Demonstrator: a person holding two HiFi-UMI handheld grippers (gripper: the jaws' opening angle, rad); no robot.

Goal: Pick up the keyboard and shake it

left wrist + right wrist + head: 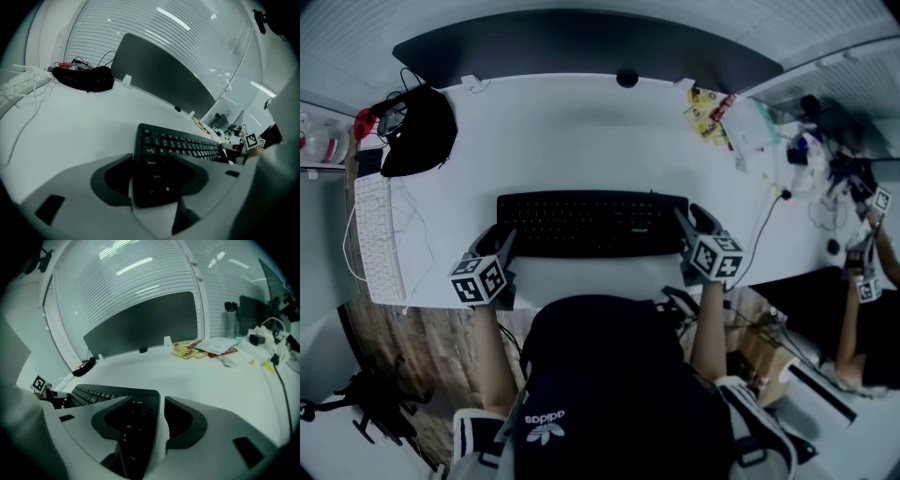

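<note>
A black keyboard [591, 223] lies flat on the white desk [581, 131], straight ahead of me. My left gripper [500, 247] is at the keyboard's left end. In the left gripper view the keyboard's [187, 143] corner keys sit between the jaws of this gripper [151, 158], which stand wide apart. My right gripper [692, 227] is at the keyboard's right end. In the right gripper view the keyboard's [93, 397] end lies between the jaws of that gripper [161, 401], and a strip of white desk shows between the keyboard's edge and the right jaw.
A white keyboard [377, 239] and a black bag [417, 131] with cables lie at the desk's left. Yellow packets [708, 111] and papers sit at the back right, and a cable [764, 225] runs off the right side. A dark divider [581, 47] stands behind. Another person's arm [853, 309] shows far right.
</note>
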